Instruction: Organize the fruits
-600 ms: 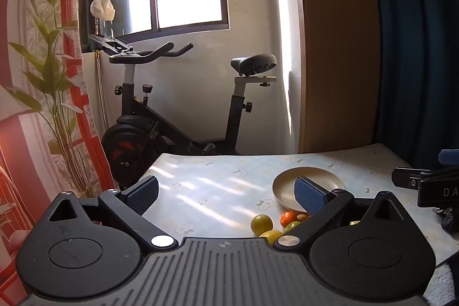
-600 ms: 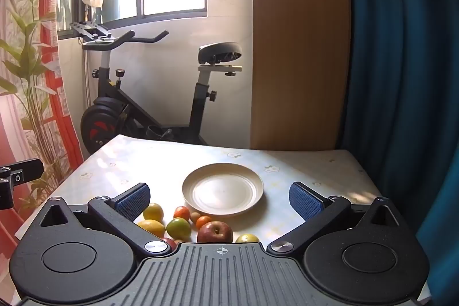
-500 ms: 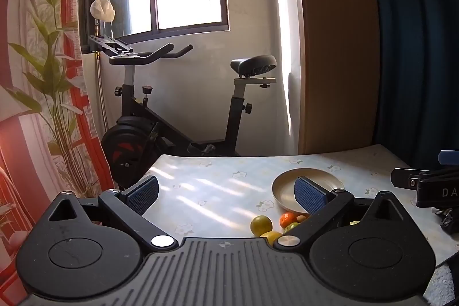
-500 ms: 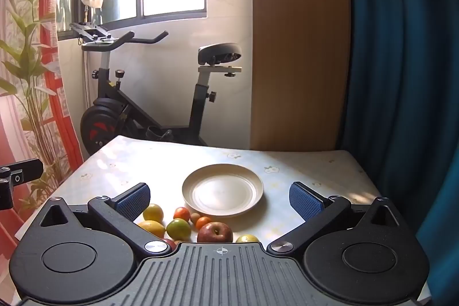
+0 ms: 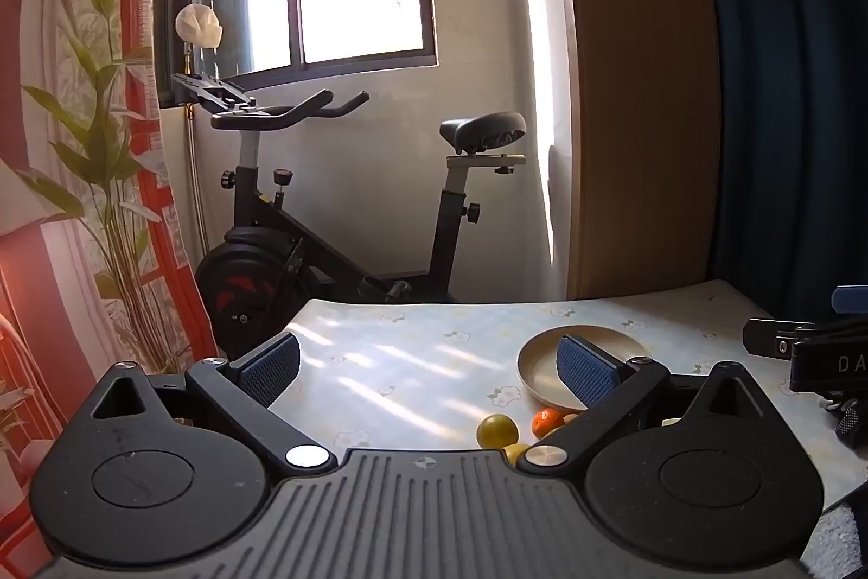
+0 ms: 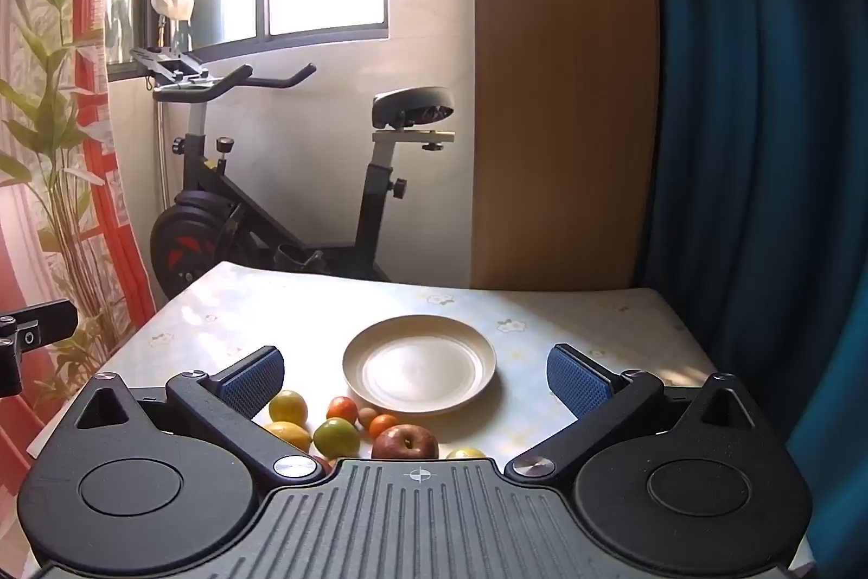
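Right tool (image 6: 416,375) spread wide and empty at lower frame, left tool (image 5: 428,364) likewise wide and empty, fruits (image 6: 347,424) clustered on counter (image 6: 542,313) at lower centre, just beside cream plate (image 6: 419,371), exercise bike (image 6: 282,199) beyond, blue curtain (image 6: 759,90) at right.

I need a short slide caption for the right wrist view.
Open right gripper hovers over loose fruits beside an empty plate on the table.

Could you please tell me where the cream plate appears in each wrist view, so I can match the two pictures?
Left wrist: the plate sits lower right on the table, partly hidden behind the gripper's right finger.
Right wrist: the plate lies near the centre, fully visible and empty, just beyond the fruits.
Shared landmark: the exercise bike behind the table.
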